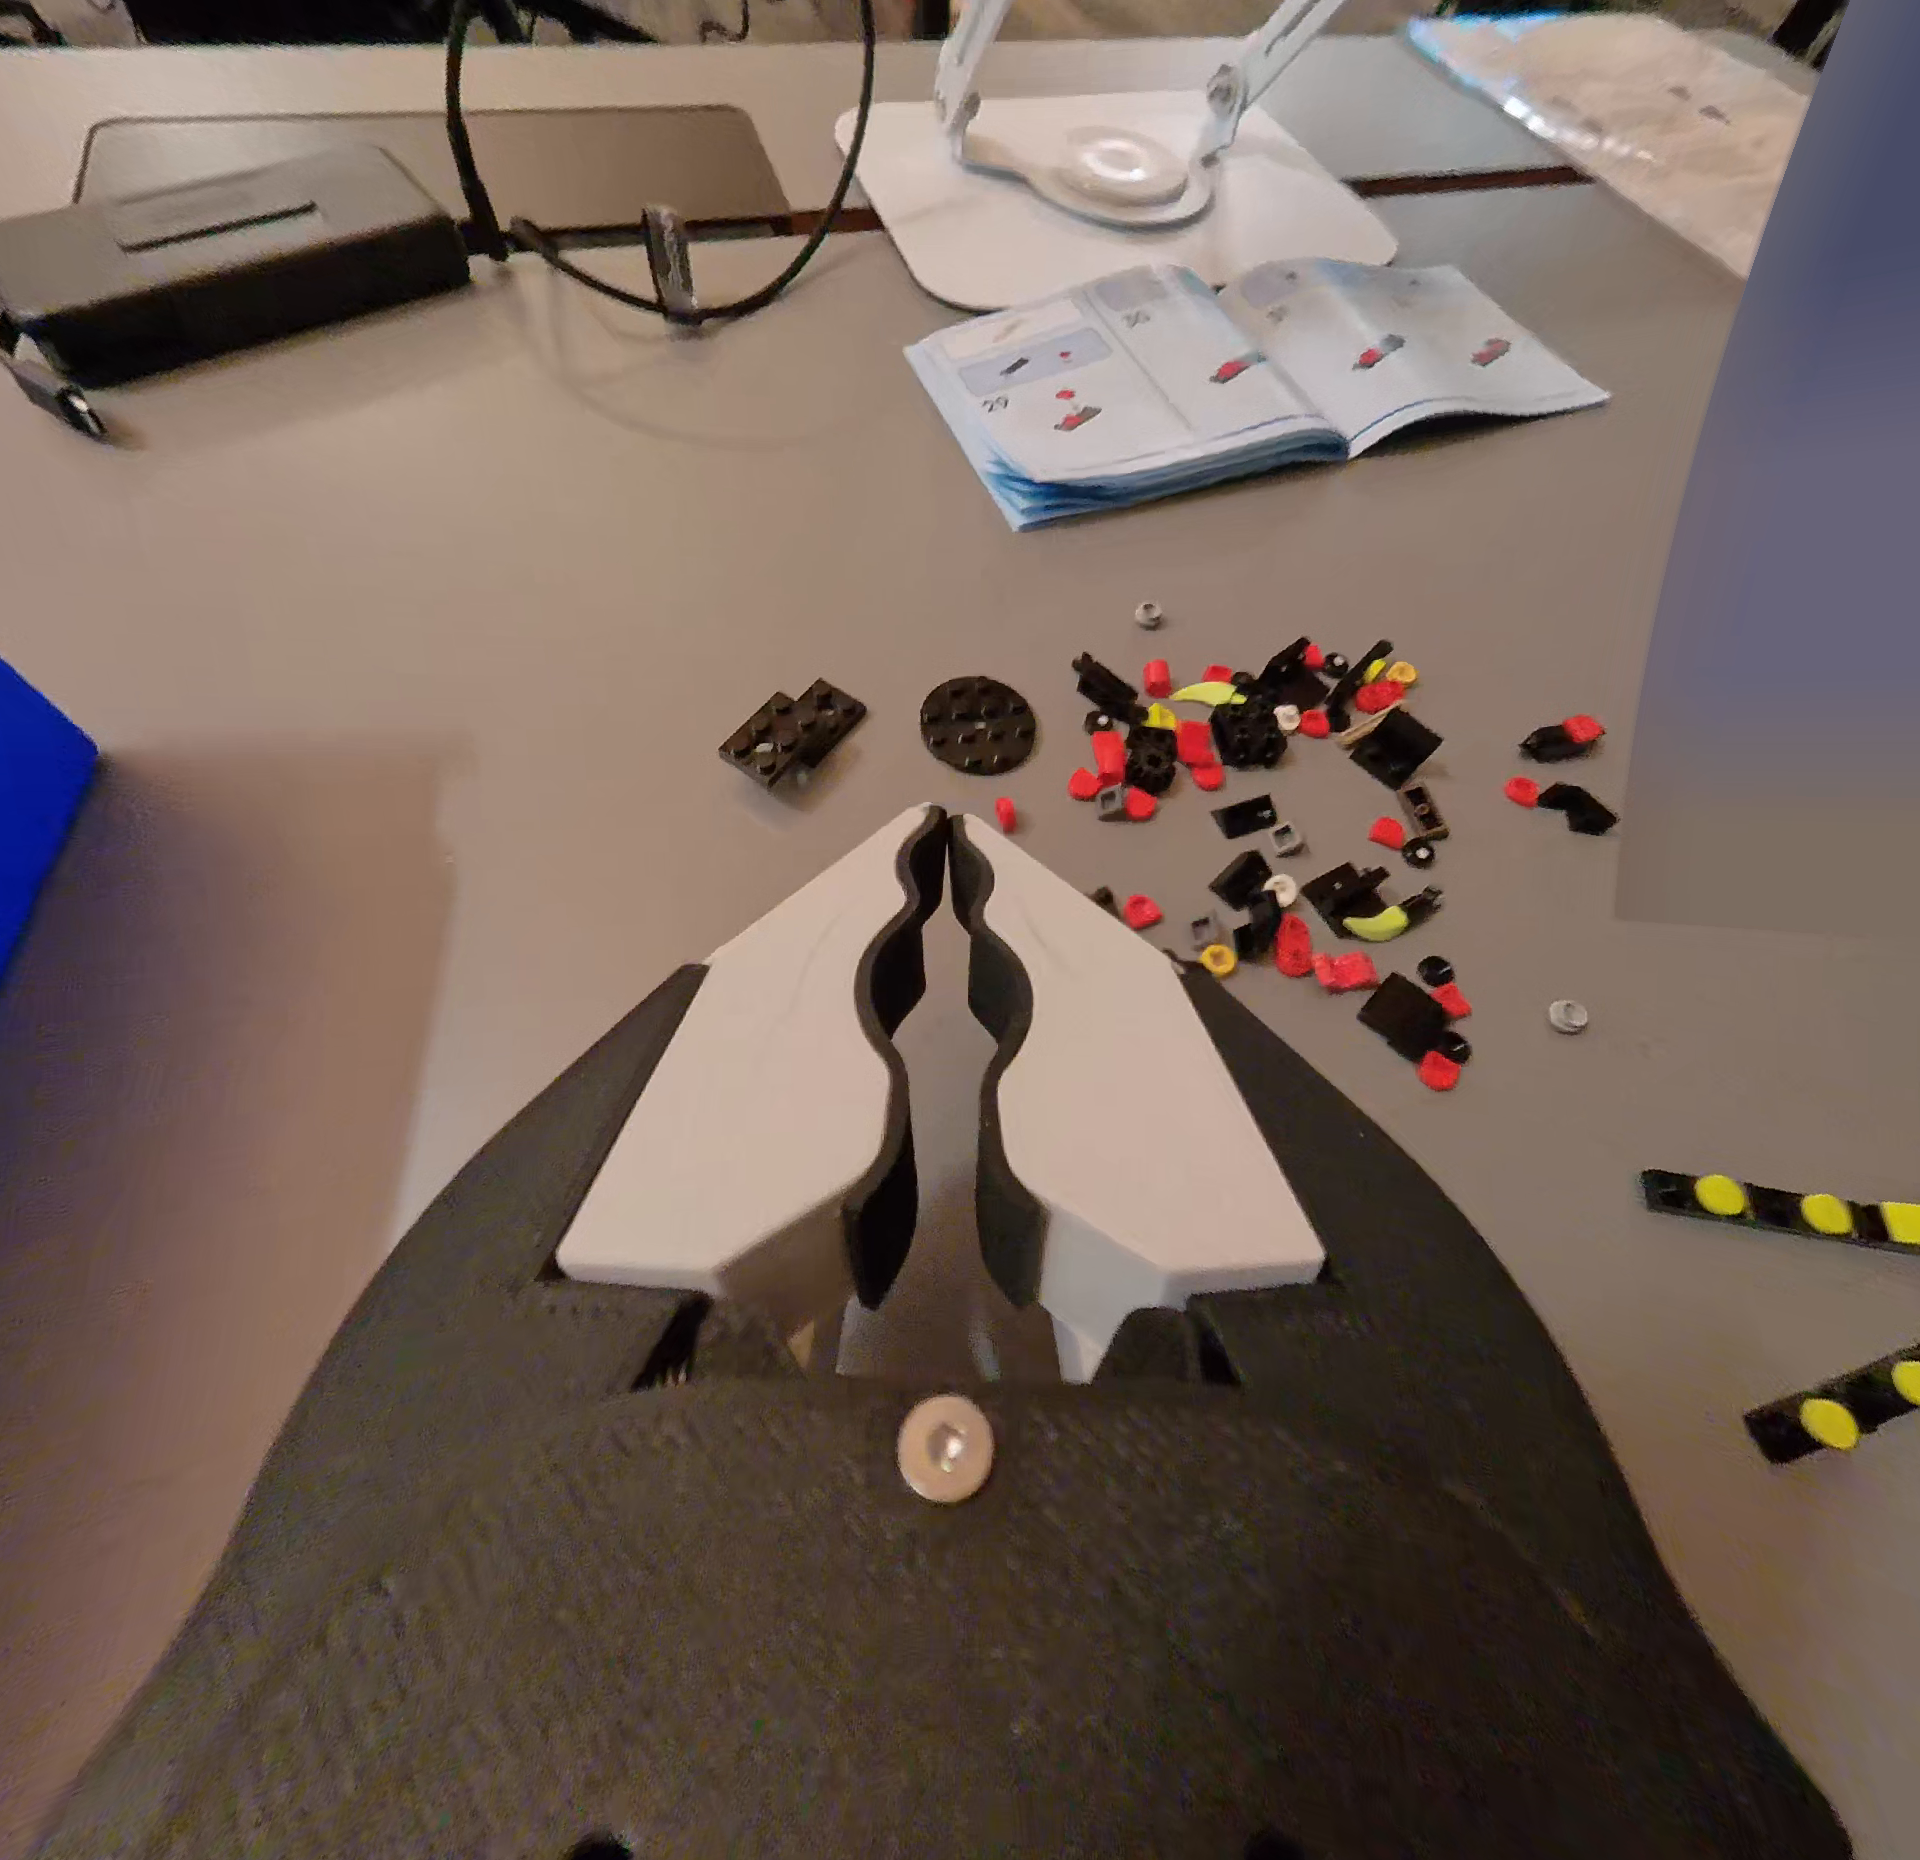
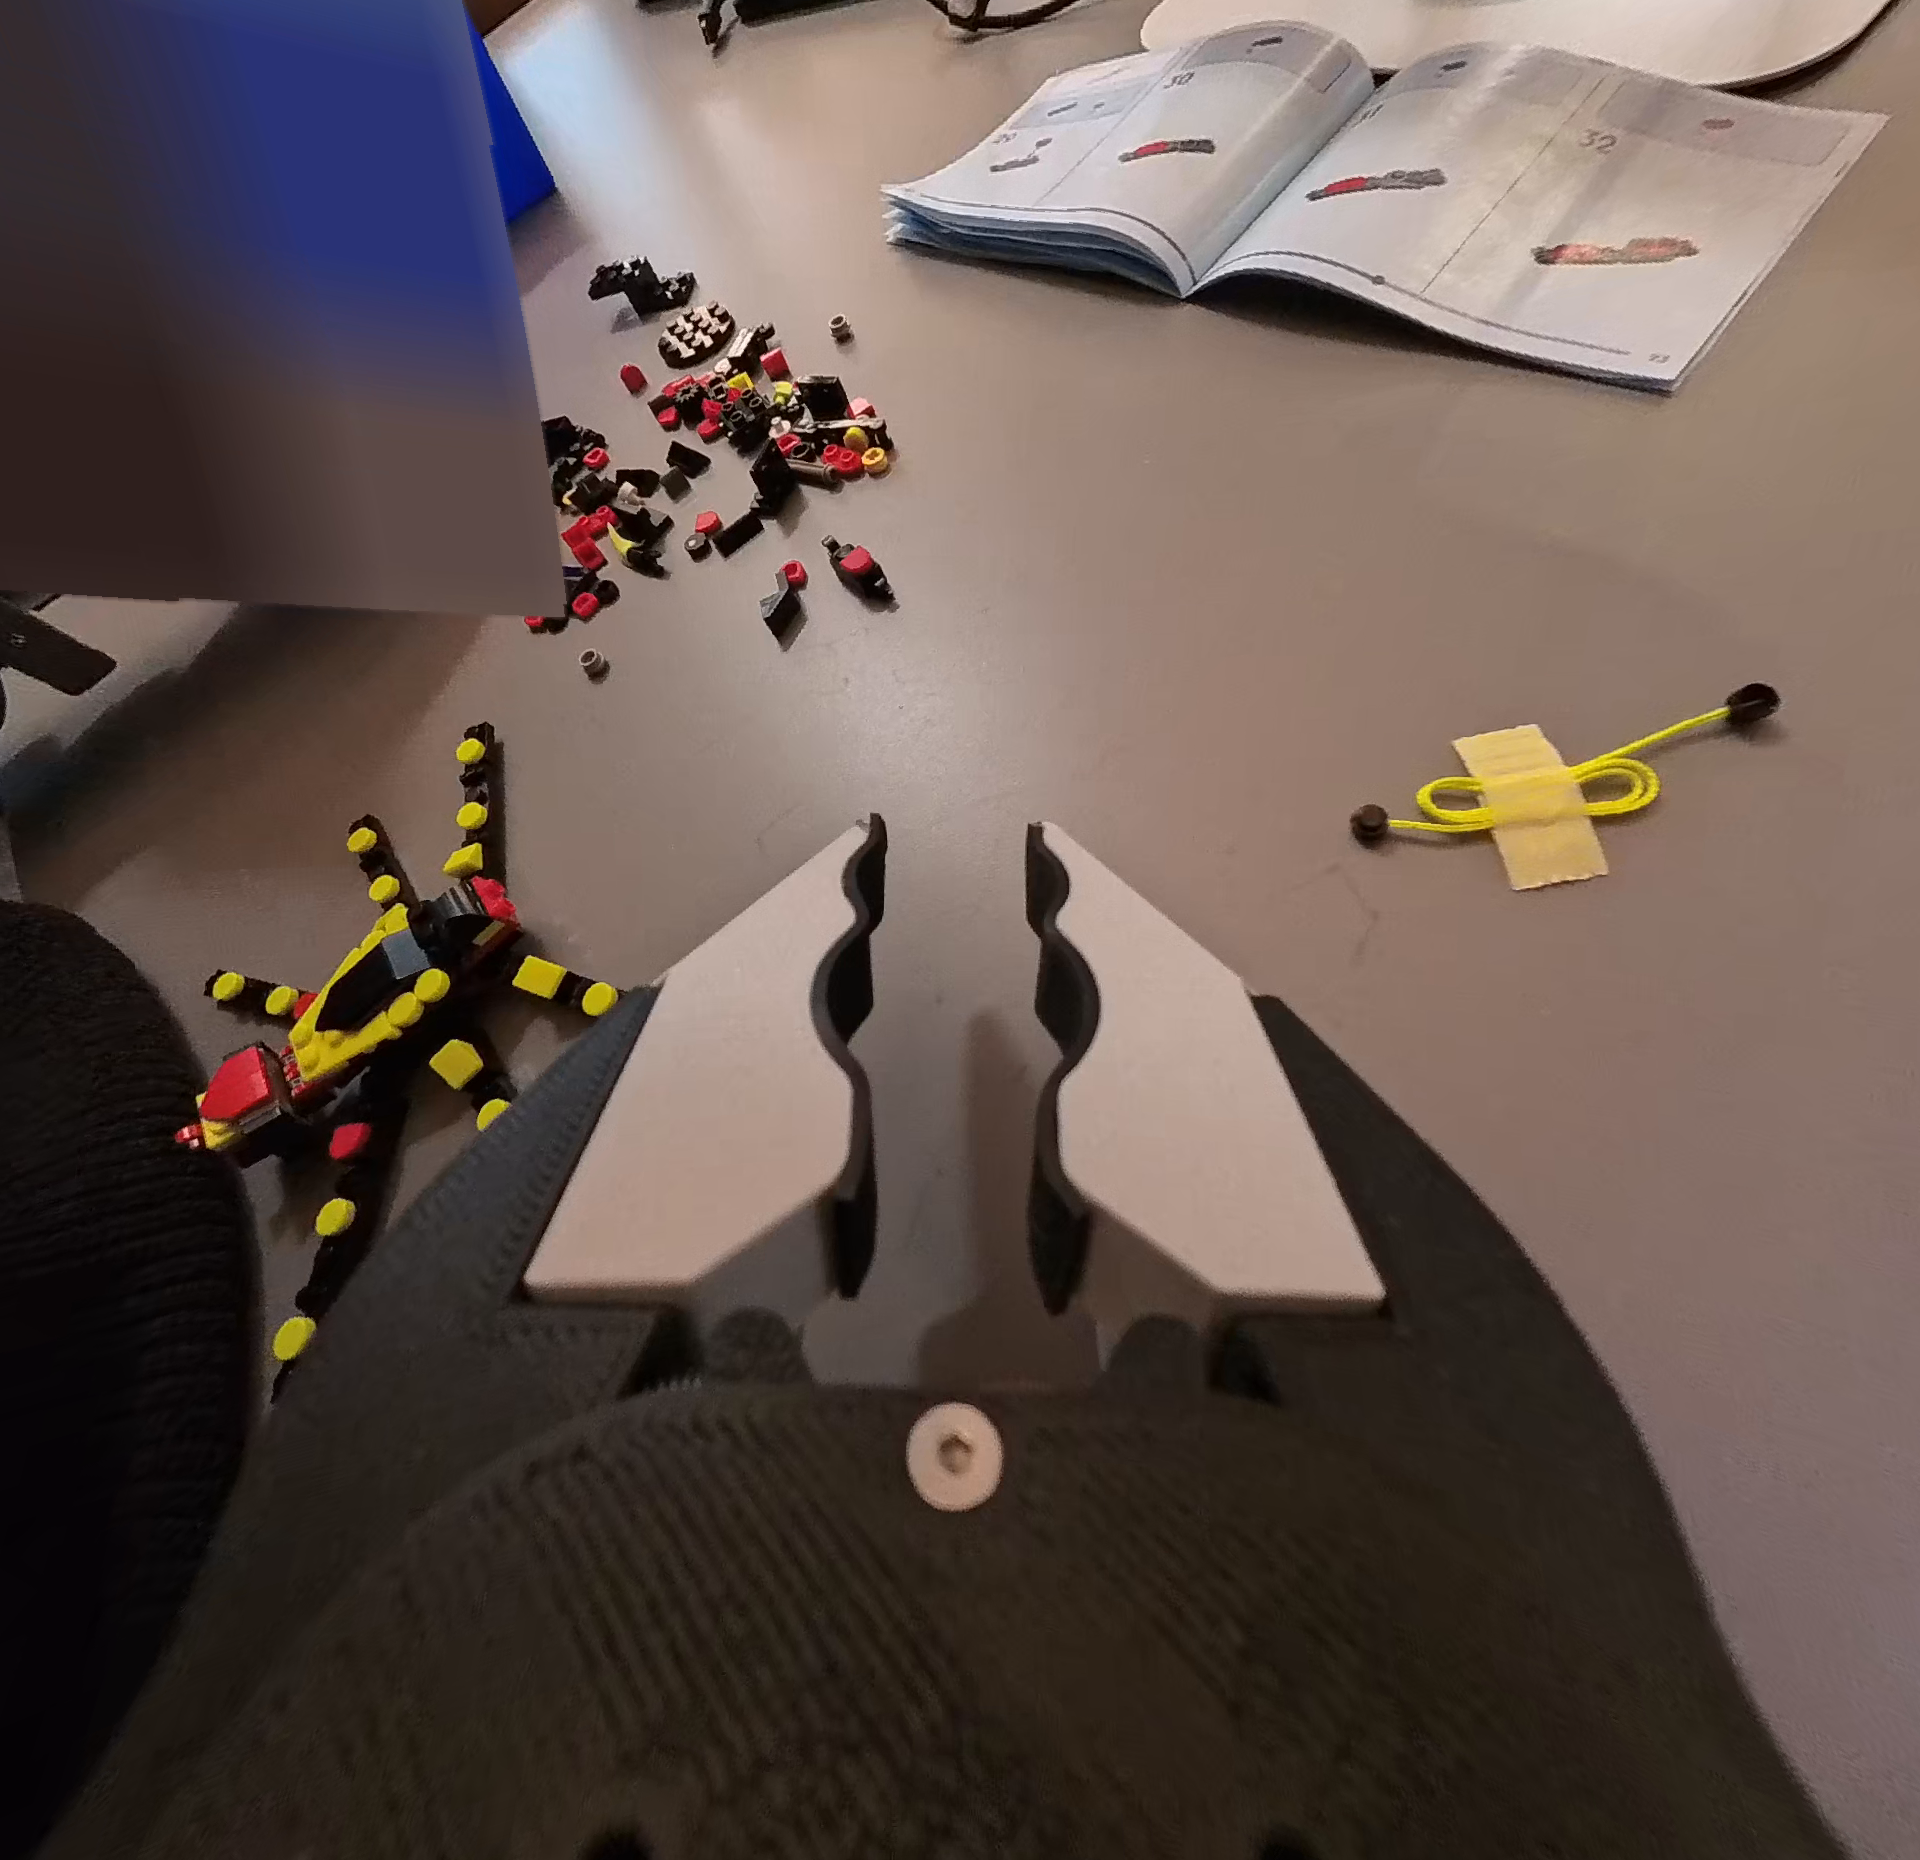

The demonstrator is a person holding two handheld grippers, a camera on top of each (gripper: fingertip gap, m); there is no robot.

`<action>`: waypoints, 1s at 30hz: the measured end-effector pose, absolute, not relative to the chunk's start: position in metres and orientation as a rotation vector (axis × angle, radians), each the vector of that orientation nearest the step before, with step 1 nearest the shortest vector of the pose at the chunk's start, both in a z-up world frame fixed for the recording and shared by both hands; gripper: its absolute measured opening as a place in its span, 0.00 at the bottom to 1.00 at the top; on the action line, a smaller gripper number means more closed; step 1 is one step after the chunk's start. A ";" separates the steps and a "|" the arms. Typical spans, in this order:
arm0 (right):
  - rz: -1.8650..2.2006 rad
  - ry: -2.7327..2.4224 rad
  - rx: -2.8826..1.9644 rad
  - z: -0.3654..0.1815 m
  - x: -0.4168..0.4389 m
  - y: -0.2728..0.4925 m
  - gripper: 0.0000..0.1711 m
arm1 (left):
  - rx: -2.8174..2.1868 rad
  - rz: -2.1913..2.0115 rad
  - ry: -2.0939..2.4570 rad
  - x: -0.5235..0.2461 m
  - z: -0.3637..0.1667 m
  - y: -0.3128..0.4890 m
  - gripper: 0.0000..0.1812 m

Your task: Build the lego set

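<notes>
- Left wrist view: the left gripper [image 1: 947, 823] is pinched closed, tips meeting, with nothing in it, hovering over the grey bench [image 1: 416, 584].
- Just past its tips sits a small red piece [image 1: 1005, 813], then a black round plate [image 1: 978, 724] and a black stacked plate [image 1: 793, 735] a bit further out.
- The loose lego pile [image 1: 1288, 823] of black, red and yellow bits is spread out to the right, and the open instruction booklet [image 1: 1247, 387] lies beyond it, by the white lamp base [image 1: 1122, 200].
- Right wrist view: the right gripper [image 2: 954, 839] is open with a clear gap between its tips, holding nothing, over bare bench.
- The half-built lego model [image 2: 384, 1010], yellow, black and red with long studded arms, sits just left of the gripper.
- A yellow string [image 2: 1538, 792] with black ends is taped down off to the right.
</notes>
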State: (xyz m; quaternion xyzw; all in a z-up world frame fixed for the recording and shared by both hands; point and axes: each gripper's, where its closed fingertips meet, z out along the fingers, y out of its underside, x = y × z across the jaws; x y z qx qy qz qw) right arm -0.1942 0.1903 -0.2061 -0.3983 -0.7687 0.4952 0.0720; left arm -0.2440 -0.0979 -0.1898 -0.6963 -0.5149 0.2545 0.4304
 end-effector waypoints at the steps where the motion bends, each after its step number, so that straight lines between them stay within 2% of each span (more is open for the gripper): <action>1: 1.489 -2.311 -1.201 -0.206 -0.194 0.190 0.15 | -1.756 0.628 -1.296 -0.244 -0.194 -0.099 0.00; 4: 1.489 -2.313 -1.213 -0.207 -0.195 0.191 0.15 | -1.805 0.582 -1.308 -0.241 -0.204 -0.097 0.00; 10: 1.502 -2.312 -1.226 -0.207 -0.196 0.191 0.15 | -1.850 0.483 -1.272 -0.234 -0.212 -0.082 0.07; 13: 1.501 -2.313 -1.227 -0.207 -0.196 0.191 0.15 | -1.883 0.443 -1.207 -0.229 -0.212 -0.070 0.06; 15: 1.499 -2.314 -1.225 -0.207 -0.195 0.191 0.15 | -1.918 0.407 -1.182 -0.224 -0.216 -0.065 0.00; 19: 1.495 -2.318 -1.223 -0.208 -0.195 0.190 0.15 | -1.941 0.293 -1.202 -0.216 -0.225 -0.059 0.00; 26: 1.498 -2.315 -1.234 -0.208 -0.196 0.191 0.14 | -1.996 0.320 -1.217 -0.215 -0.233 -0.055 0.10; 30: 1.496 -2.316 -1.233 -0.208 -0.196 0.191 0.14 | -2.008 0.350 -1.239 -0.217 -0.235 -0.058 0.09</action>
